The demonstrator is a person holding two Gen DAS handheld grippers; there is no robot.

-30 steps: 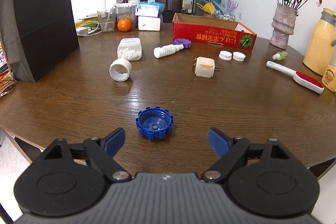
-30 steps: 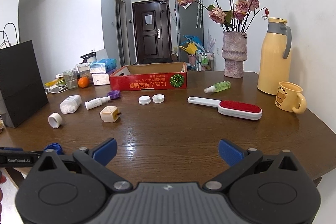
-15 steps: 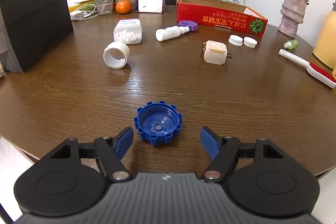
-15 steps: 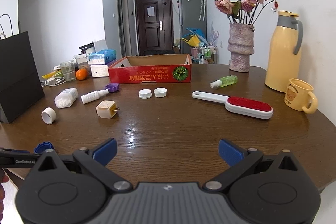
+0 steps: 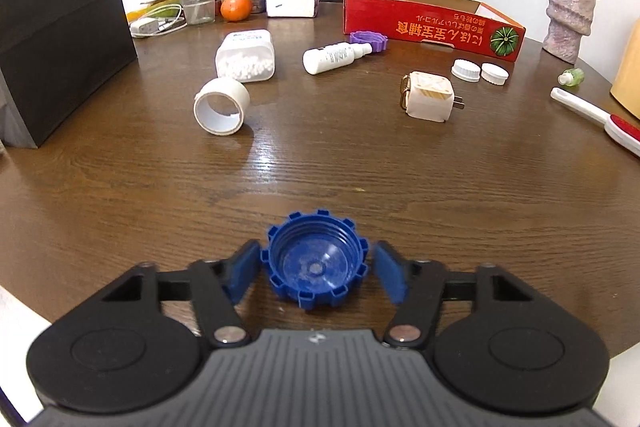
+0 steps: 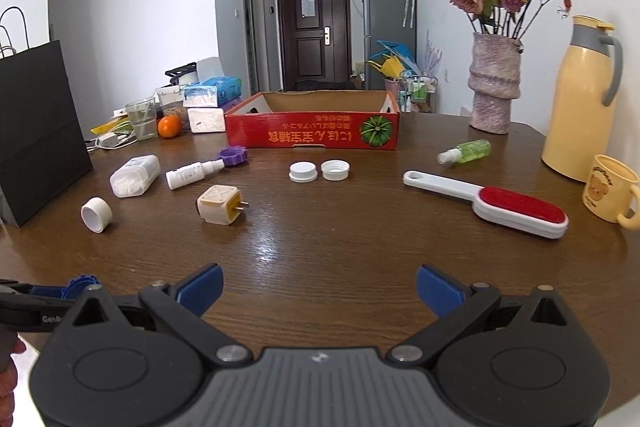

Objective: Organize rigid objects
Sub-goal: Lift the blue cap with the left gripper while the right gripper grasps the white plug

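Both tools gape, left tool (image 5: 316,273) straddling blue cap (image 5: 316,263), white ring (image 5: 221,107) beyond.

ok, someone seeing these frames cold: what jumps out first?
The blue cap, lying open side up near the table's front edge, sits between the left gripper's blue pads, which flank it closely with a small gap on the right. Next comes the red cardboard box across the table, with small white items scattered before it. The right gripper hangs wide open over bare wood.

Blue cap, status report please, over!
Left gripper open, fingers flanking blue cap. Cap on table, ungripped. Right gripper open, empty. Nothing blocking.
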